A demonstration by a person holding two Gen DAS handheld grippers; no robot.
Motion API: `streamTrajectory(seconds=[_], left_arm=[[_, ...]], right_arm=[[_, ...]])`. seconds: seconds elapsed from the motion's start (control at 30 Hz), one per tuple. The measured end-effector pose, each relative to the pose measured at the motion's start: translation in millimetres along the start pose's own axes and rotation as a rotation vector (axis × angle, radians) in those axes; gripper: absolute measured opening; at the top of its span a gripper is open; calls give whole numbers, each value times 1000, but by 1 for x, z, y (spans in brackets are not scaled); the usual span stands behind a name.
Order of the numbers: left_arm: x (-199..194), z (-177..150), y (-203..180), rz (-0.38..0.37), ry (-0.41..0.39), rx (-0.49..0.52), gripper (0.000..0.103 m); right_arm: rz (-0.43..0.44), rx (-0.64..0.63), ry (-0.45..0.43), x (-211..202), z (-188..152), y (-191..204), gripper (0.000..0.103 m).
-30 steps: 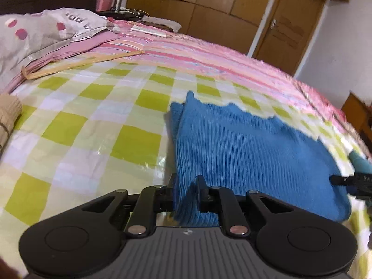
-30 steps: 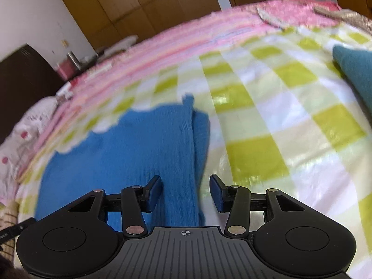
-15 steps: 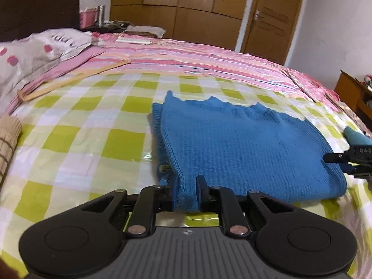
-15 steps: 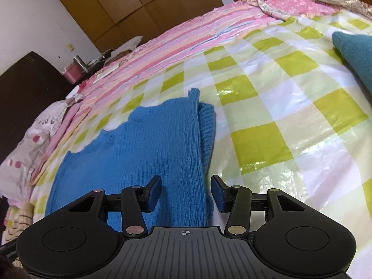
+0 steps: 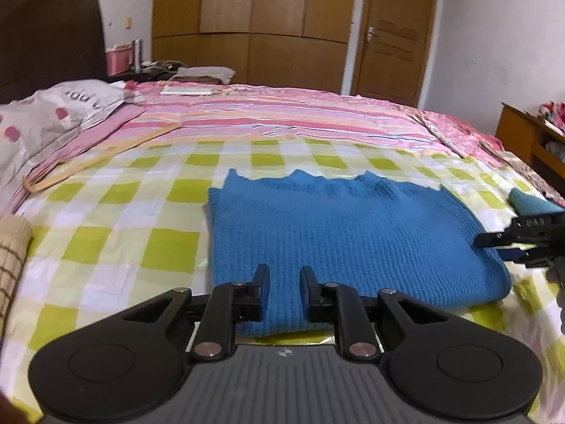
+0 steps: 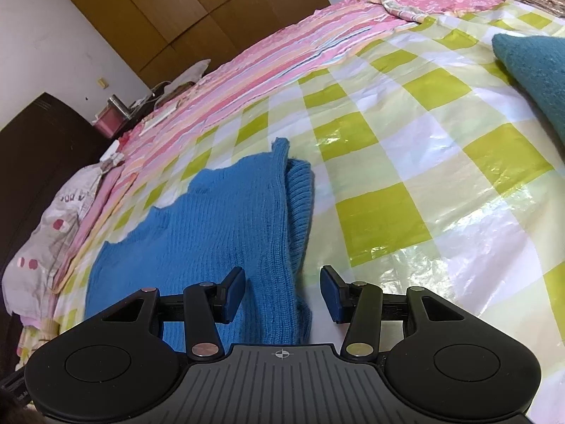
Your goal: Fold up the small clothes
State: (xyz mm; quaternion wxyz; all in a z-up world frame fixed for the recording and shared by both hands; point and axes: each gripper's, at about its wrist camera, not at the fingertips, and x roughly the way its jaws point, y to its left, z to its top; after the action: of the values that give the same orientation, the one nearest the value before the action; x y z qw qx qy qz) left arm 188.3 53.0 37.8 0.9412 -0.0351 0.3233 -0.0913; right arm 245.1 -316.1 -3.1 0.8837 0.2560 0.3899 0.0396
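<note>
At the far left of your left view a beige checked cloth (image 5: 12, 247) lies at the bed's edge, with a grey spotted pillow (image 5: 53, 120) behind it against the dark headboard (image 5: 49, 31). The bed (image 5: 116, 233) carries a glossy green-and-white checked sheet, with a pink striped cover (image 5: 282, 113) beyond. The sweater (image 5: 346, 233), blue and ribbed, lies flat and folded on the checked sheet, its jagged edge away from you and a second layer showing along its left side. Your left tongs (image 5: 284, 293) are parted by a narrow gap over the sweater's near edge; fabric shows between the pads, but they are not pressed on it, so nothing is held. At the right of that view your right tongs (image 5: 508, 247) sit just beside the sweater's right edge, with a teal garment (image 5: 529, 203) just behind them and a wooden cabinet (image 5: 522, 137) further back. In your right view the sweater (image 6: 212, 219) lies left of centre, its ribbed under-layer showing along the right side. Your right tongs (image 6: 282, 291) are wide open and hold nothing; the left pad sits above the knit, the right pad above bare sheet. The teal garment (image 6: 533, 67) lies at the far right, well apart from the sweater.
</note>
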Motion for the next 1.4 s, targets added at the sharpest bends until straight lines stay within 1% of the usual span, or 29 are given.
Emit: streamTrajectory(seconds=[0.07, 0.1, 0.17, 0.23, 0.3, 0.4, 0.53, 0.6, 0.73, 0.8, 0.87, 0.93, 1.03, 1.17, 1.23, 1.3, 1.37, 1.4], left_arm=[[0, -1, 1, 9, 8, -4, 24], [-1, -2, -3, 6, 8, 9, 24], [-5, -6, -17, -20, 2, 70, 24], [-7, -12, -38, -59, 1, 140, 24], [-6, -18, -59, -105, 6, 187, 24], [1, -27, -95, -168, 12, 262, 25], [15, -39, -138, -208, 19, 372, 25], [21, -43, -157, -222, 15, 417, 28], [32, -53, -190, -208, -23, 530, 31], [36, -57, -199, -204, -33, 570, 34], [41, -61, -209, -187, -46, 619, 35], [43, -66, -216, -173, -59, 660, 36], [42, -71, -217, -172, -73, 686, 38], [47, -75, -228, -143, -108, 758, 40], [53, -75, -235, -130, -117, 777, 40], [56, -73, -240, -126, -120, 770, 40], [60, -67, -240, -138, -107, 722, 40], [60, -65, -237, -148, -102, 696, 34]], right_arm=[[-2, 4, -4, -2, 0, -3, 47], [3, 13, -7, -2, 0, -5, 47], [22, 44, -9, -4, 1, -11, 47], [50, 79, -8, -6, 2, -17, 47], [72, 98, -1, -7, 2, -22, 47], [81, 104, 2, -11, 0, -26, 48], [90, 104, 15, -15, 0, -34, 48], [95, 107, 17, -15, 2, -37, 48], [101, 108, 22, -14, 9, -39, 48], [106, 103, 25, -13, 12, -39, 49], [109, 102, 29, -12, 14, -39, 50], [107, 99, 34, -10, 16, -39, 50], [109, 93, 40, -9, 18, -38, 51], [106, 92, 49, -4, 20, -36, 51], [106, 96, 53, 0, 22, -35, 51], [115, 104, 60, 4, 24, -34, 51], [126, 109, 68, 10, 28, -32, 51], [128, 109, 72, 13, 31, -31, 51]])
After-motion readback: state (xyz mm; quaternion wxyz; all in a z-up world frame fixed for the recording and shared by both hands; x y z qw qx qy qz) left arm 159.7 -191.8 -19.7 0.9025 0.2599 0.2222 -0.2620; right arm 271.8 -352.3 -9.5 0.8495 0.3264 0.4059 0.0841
